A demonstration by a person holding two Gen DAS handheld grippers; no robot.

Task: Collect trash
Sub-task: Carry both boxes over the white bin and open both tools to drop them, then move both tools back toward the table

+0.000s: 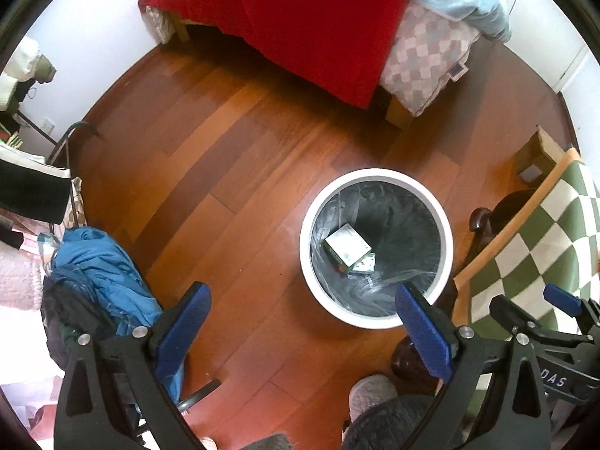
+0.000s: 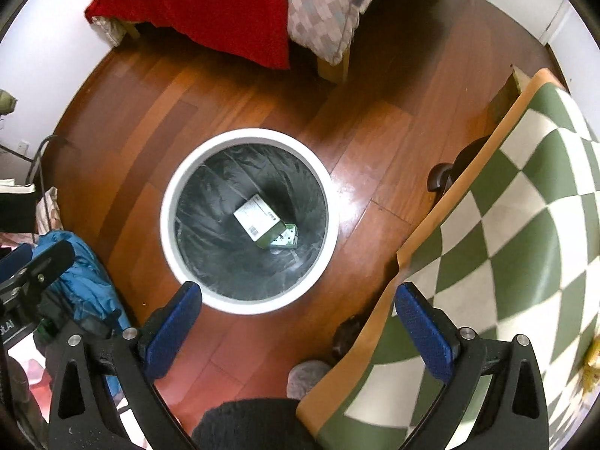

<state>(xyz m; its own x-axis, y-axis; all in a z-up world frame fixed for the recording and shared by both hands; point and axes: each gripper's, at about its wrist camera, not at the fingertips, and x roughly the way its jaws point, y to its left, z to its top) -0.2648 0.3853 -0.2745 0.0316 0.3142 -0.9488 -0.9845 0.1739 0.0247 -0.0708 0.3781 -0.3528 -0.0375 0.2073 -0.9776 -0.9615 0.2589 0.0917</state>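
Both jaws gape empty, so our left gripper [image 1: 302, 322] and right gripper [image 2: 298, 320] hold nothing; cartons [image 2: 262, 225] already lie in the bin [image 2: 245, 302].

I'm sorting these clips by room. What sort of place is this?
Most likely a bedroom: a bed draped with a red blanket and checked quilt stands on wooden flooring, with a lined white bin nearby.
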